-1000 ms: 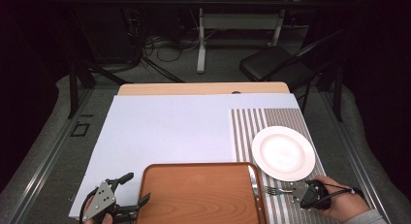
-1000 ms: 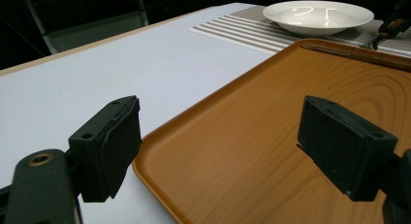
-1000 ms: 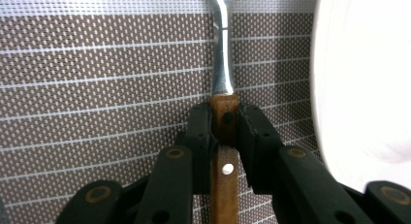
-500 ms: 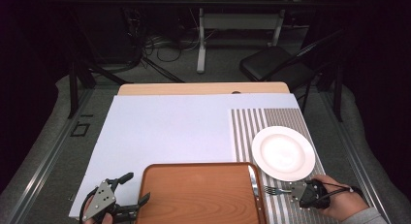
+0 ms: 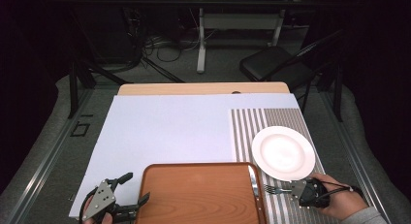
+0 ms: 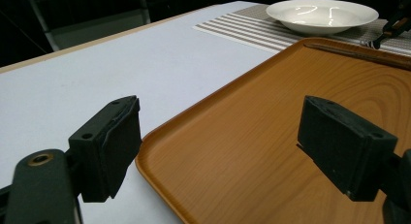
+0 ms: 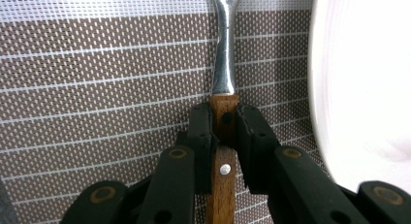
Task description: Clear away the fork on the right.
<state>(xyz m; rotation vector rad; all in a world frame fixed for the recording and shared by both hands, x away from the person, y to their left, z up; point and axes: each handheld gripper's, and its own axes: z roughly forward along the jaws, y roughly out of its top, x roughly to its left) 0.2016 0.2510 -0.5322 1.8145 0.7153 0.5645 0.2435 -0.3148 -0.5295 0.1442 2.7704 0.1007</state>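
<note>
Fork (image 7: 224,69): wooden-handled, metal neck and tines; it lies on the striped placemat (image 5: 252,122), tines pointing left toward the tray, just near of the plate.
Right gripper (image 7: 224,132): jaws clenched on the fork's wooden handle, one pad on either side; in the high view it sits at the near right corner of the table, with the person's hand (image 5: 339,200) behind it.
Plate (image 5: 283,152): white, empty, centred on the placemat; its near rim lies close beside the fork.
Tray (image 5: 201,195): brown, at the near edge; a knife (image 5: 253,178) rests along its right rim.
Left gripper (image 6: 232,151): jaws spread wide, grasping nothing, straddling the tray's near left corner.
Progress: plate set, fork gripped at the placemat; judged that the fork's release and the knife's transfer remain.
Open room: broad bare white sheet (image 5: 165,132) to the left and far; tight between tray rim and plate rim; table edge close behind both grippers.
</note>
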